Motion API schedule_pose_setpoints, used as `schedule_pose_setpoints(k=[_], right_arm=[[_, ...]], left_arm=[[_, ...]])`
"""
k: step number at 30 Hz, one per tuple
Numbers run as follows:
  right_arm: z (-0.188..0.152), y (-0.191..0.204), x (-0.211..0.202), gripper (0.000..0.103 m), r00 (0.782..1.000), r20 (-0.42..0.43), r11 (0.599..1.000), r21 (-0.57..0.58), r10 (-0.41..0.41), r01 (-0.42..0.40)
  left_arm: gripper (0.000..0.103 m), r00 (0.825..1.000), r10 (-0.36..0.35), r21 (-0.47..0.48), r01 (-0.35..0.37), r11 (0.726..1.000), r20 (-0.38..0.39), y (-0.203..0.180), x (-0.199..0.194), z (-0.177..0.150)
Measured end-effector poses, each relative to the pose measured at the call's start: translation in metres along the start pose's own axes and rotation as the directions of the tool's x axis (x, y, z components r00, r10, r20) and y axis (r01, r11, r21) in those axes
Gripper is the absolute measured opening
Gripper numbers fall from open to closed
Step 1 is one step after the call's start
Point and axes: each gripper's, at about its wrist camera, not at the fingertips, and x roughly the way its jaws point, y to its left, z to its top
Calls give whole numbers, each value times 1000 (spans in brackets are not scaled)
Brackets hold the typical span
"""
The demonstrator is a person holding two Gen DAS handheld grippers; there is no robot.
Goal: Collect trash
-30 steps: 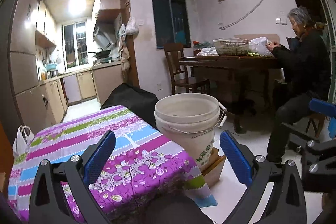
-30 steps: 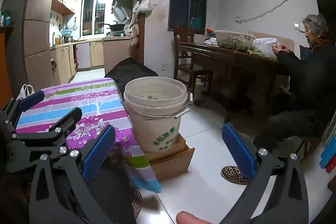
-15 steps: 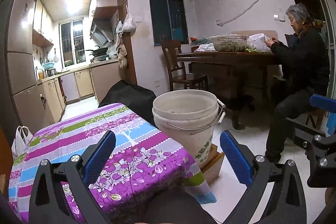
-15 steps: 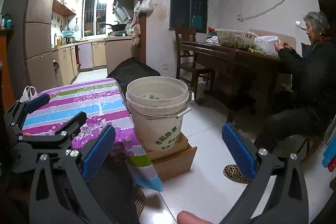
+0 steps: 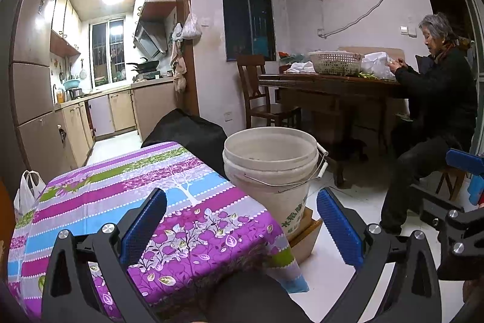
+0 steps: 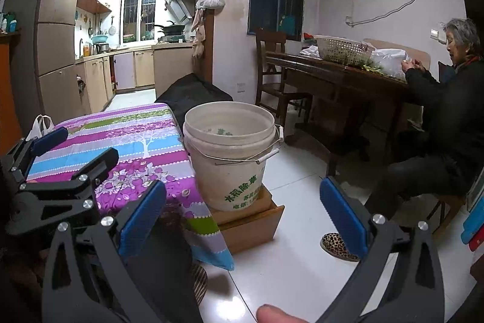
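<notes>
A cream plastic bucket (image 5: 270, 168) with a wire handle and green lettering stands on a low wooden box (image 6: 254, 220), beside a table under a purple, blue and green floral cloth (image 5: 145, 202). In the right wrist view the bucket (image 6: 230, 153) looks nearly bare inside. My left gripper (image 5: 242, 226) hangs open over the cloth's near corner, nothing between its blue pads. My right gripper (image 6: 242, 214) is open too, in front of the bucket and above the white floor. No loose trash shows on the cloth.
A person in black (image 5: 435, 117) sits at a dark wooden table (image 5: 329, 84) holding a woven basket (image 5: 335, 62) and white bags. A wooden chair (image 5: 260, 99) stands by the wall. A black covered object (image 5: 187, 132) lies behind the cloth table; kitchen cabinets (image 5: 121, 114) lie beyond.
Both views have shifted slightly, with the bucket sitting a little lower and nearer in frame. Both grippers stay open and hold nothing.
</notes>
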Motion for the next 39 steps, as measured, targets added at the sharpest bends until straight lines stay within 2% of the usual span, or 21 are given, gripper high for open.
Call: schedule_pose_setpoints(k=[12, 20, 22, 25, 27, 31, 39], right_arm=[[3, 0, -2, 98, 1000, 3, 1000, -2, 12, -12], [3, 1, -3, 98, 1000, 2, 1000, -7, 14, -14], [2, 2, -3, 98, 1000, 1, 1000, -10, 11, -11], [2, 2, -3, 98, 1000, 2, 1000, -5, 12, -12], [3, 1, -3, 98, 1000, 3, 1000, -2, 14, -14], [4, 2, -2, 98, 1000, 2, 1000, -3, 14, -14], [3, 1, -2, 98, 1000, -2, 1000, -2, 22, -22]], left_arm=[[99, 998, -36, -27, 35, 999, -45, 2, 8, -1], [99, 999, -6, -23, 5, 1000, -37, 1, 7, -5], [99, 999, -17, -25, 16, 1000, -40, 1, 7, -6], [99, 998, -11, -27, 9, 1000, -69, 1, 10, -6], [99, 995, -38, -59, 33, 998, -88, 5, 13, -5], [99, 998, -6, -52, 2, 999, -68, 5, 11, -5], [99, 999, 8, -30, -9, 999, -49, 0, 7, -5]])
